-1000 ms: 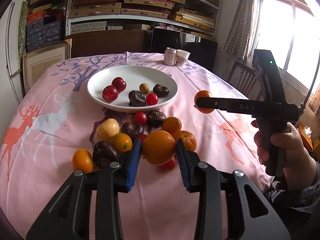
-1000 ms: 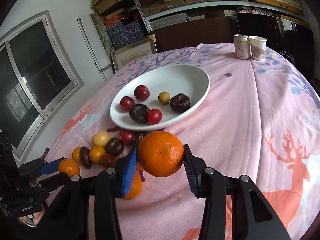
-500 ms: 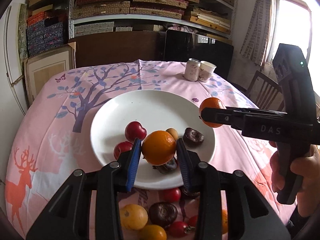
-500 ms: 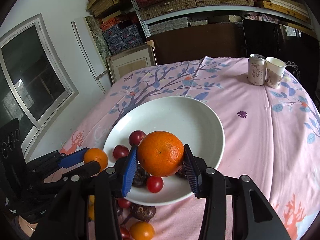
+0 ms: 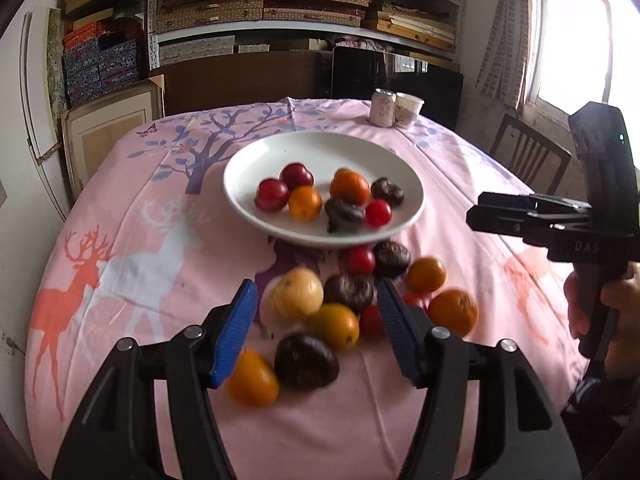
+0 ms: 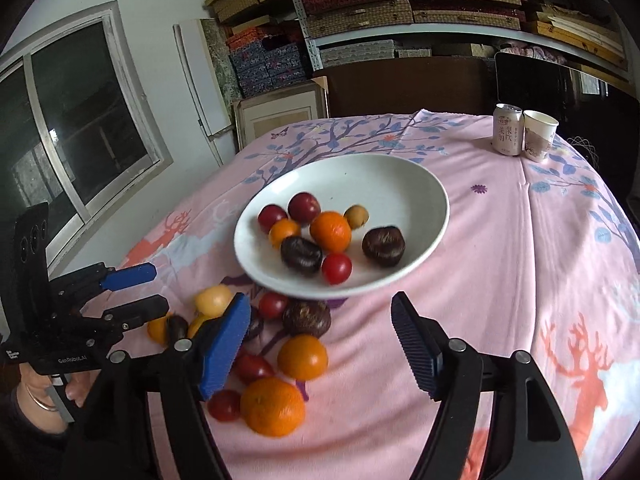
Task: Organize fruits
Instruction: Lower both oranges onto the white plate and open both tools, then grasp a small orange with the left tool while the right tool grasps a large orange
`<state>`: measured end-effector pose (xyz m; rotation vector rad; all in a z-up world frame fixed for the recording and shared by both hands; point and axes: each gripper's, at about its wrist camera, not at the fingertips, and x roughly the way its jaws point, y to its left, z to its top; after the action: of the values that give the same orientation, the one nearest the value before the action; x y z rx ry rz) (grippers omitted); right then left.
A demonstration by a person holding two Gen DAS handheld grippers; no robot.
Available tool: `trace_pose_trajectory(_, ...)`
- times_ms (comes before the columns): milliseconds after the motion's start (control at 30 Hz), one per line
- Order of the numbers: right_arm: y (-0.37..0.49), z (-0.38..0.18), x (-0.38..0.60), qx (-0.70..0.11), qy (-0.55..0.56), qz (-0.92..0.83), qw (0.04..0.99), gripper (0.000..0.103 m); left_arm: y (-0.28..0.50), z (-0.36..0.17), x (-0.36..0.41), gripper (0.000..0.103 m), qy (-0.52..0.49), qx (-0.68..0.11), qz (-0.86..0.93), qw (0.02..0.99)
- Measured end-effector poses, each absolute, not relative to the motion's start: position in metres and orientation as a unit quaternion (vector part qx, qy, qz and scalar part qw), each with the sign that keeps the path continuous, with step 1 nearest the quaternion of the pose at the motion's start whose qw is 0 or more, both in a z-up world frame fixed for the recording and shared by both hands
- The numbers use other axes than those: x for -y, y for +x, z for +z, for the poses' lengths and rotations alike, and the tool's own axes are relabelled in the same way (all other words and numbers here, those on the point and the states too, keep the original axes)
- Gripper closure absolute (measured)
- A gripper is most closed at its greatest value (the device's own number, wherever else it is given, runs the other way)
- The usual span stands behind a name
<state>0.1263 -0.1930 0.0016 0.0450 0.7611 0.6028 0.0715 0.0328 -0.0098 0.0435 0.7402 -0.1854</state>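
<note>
Both black hand-held grippers, left (image 5: 316, 330) and right (image 6: 322, 346), hover level with jaws wide and empty, loose fruit beneath, round white ceramic plate (image 6: 420, 184) ahead.

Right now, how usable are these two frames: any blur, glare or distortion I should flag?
Left wrist view: the window is blown out white, and the loose fruit near the left hand-held gripper is motion-smeared. Right wrist view: even light, no glare, but the plate and the fruit in front of the right hand-held gripper are slightly soft. Both views bend the shelves, fisheye fashion.
</note>
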Motion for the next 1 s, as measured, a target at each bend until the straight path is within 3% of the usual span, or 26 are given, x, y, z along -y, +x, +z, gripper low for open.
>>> trace_pose_trajectory(200, 0.102, -0.032, 0.208, -0.395, 0.052, 0.285, 0.872, 0.028, 0.050, -0.041, -0.035, 0.040, 0.068, -0.388, -0.051, 0.918)
trace_pose_trajectory(533, 0.088, -0.041, 0.212, -0.399, 0.047, 0.286, 0.870, 0.028, 0.061, -0.060, -0.068, 0.039, 0.014, -0.433, -0.078, 0.898)
trace_pose_trajectory(633, 0.087, -0.045, 0.206, -0.404, 0.037, 0.294, 0.865, 0.028, 0.063, -0.062, -0.069, 0.043, 0.003, -0.437, -0.089, 0.895)
trace_pose_trajectory(700, 0.084, -0.045, 0.199, -0.404, 0.026, 0.312, 0.859, 0.028, 0.059, -0.061, -0.064, 0.051, 0.017, -0.428, -0.089, 0.899)
trace_pose_trajectory(733, 0.082, -0.045, 0.196, -0.404, 0.021, 0.320, 0.857, 0.028, 0.057, -0.061, -0.062, 0.078, 0.025, -0.425, -0.086, 0.901)
trace_pose_trajectory(800, 0.080, -0.044, 0.187, -0.403, 0.004, 0.330, 0.853, 0.028, 0.057, -0.062, -0.062, 0.077, 0.015, -0.427, -0.094, 0.899)
trace_pose_trajectory(833, 0.080, -0.044, 0.183, -0.405, -0.001, 0.333, 0.852, 0.028, 0.054, -0.060, -0.061, 0.082, 0.017, -0.418, -0.093, 0.904)
trace_pose_trajectory(867, 0.081, -0.045, 0.179, -0.408, -0.006, 0.335, 0.849, 0.028, 0.052, -0.059, -0.060, 0.099, 0.020, -0.412, -0.093, 0.906)
trace_pose_trajectory(900, 0.082, -0.045, 0.174, -0.412, -0.011, 0.336, 0.847, 0.028, 0.052, -0.060, -0.059, 0.103, 0.023, -0.413, -0.095, 0.906)
trace_pose_trajectory(1000, 0.088, -0.048, 0.163, -0.424, -0.025, 0.327, 0.844, 0.029, 0.052, -0.059, -0.061, 0.103, 0.014, -0.412, -0.091, 0.906)
